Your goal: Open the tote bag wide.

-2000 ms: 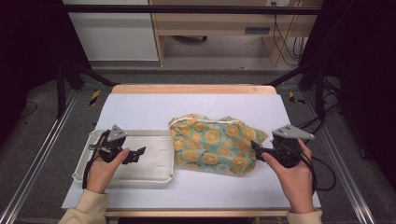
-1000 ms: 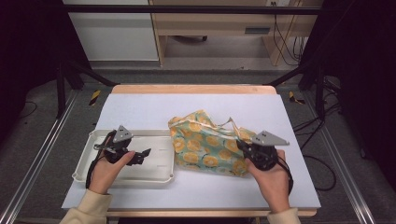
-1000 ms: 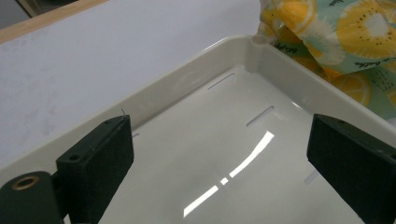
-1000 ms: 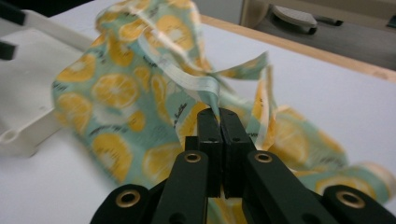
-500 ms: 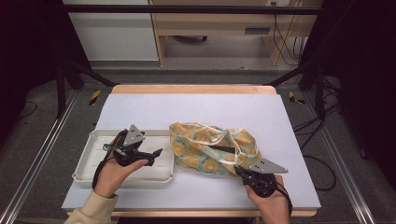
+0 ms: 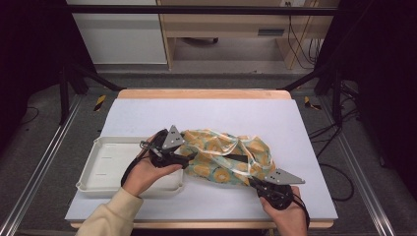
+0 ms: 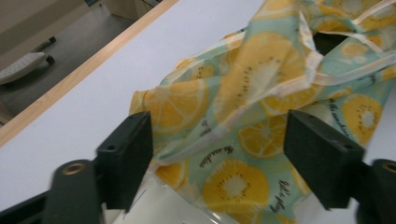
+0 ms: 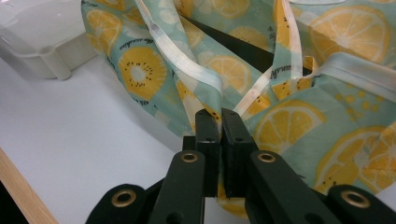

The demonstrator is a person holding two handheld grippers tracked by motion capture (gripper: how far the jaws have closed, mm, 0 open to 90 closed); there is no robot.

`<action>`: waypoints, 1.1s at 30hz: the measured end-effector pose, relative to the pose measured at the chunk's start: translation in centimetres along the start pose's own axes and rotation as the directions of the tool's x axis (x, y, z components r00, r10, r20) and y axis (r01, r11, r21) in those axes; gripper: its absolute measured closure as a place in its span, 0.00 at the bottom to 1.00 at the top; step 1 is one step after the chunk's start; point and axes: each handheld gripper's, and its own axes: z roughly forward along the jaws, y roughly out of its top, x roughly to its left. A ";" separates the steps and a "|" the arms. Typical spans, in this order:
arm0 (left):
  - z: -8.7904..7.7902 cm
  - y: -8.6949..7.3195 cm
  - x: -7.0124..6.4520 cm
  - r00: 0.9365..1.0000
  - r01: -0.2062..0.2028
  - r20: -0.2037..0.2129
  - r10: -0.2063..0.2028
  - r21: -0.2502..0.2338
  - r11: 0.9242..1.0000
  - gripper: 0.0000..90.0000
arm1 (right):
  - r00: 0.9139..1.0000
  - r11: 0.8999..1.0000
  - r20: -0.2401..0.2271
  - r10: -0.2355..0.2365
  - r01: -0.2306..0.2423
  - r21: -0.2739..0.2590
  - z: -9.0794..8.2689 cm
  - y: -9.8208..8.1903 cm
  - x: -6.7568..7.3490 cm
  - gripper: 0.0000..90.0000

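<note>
A mint cloth bag (image 6: 221, 157) printed with orange and lemon slices lies crumpled in the middle of the white table top. My left gripper (image 6: 189, 158) is at the bag's left end. In the left gripper view the gripper (image 7: 217, 163) has its jaws standing apart with the bag's edge (image 7: 261, 79) between them; they have just been closing, and the pads do not press the cloth. My right gripper (image 6: 253, 182) is at the bag's near right corner. In the right gripper view it (image 8: 219, 121) is shut on a fold of the cloth (image 8: 140, 70).
A white plastic tray (image 6: 105, 167) sits left of the bag, under my left hand, and its corner (image 8: 42, 37) shows in the right gripper view. The table's wooden edge (image 6: 196, 93) runs along the far side. Bare white surface lies beyond the bag.
My left gripper has moved right from over the tray to the bag's left end. The right gripper took hold of the bag's right side and drew it toward the near edge, stretching the cloth.
</note>
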 end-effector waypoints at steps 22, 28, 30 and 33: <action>-1.9 -4.8 -2.1 0.986 0.108 0.127 -0.111 0.031 0.994 1.00 | 0.999 0.999 0.027 -0.023 0.023 0.029 0.0 -0.2 0.1 0.89; -2.1 -5.3 -2.4 0.989 0.093 0.114 -0.097 0.035 0.995 1.00 | 0.998 0.999 0.037 -0.046 0.045 0.023 -0.8 1.7 0.8 0.61; -2.1 -5.5 -2.5 0.987 0.097 0.121 -0.101 0.035 0.995 1.00 | 0.998 0.998 0.035 -0.058 0.057 0.021 -1.4 2.6 0.9 0.55; -2.1 -5.6 -2.6 0.987 0.093 0.124 -0.097 0.040 0.995 1.00 | 0.995 0.997 0.067 -0.078 0.077 0.023 -2.4 4.1 0.7 0.48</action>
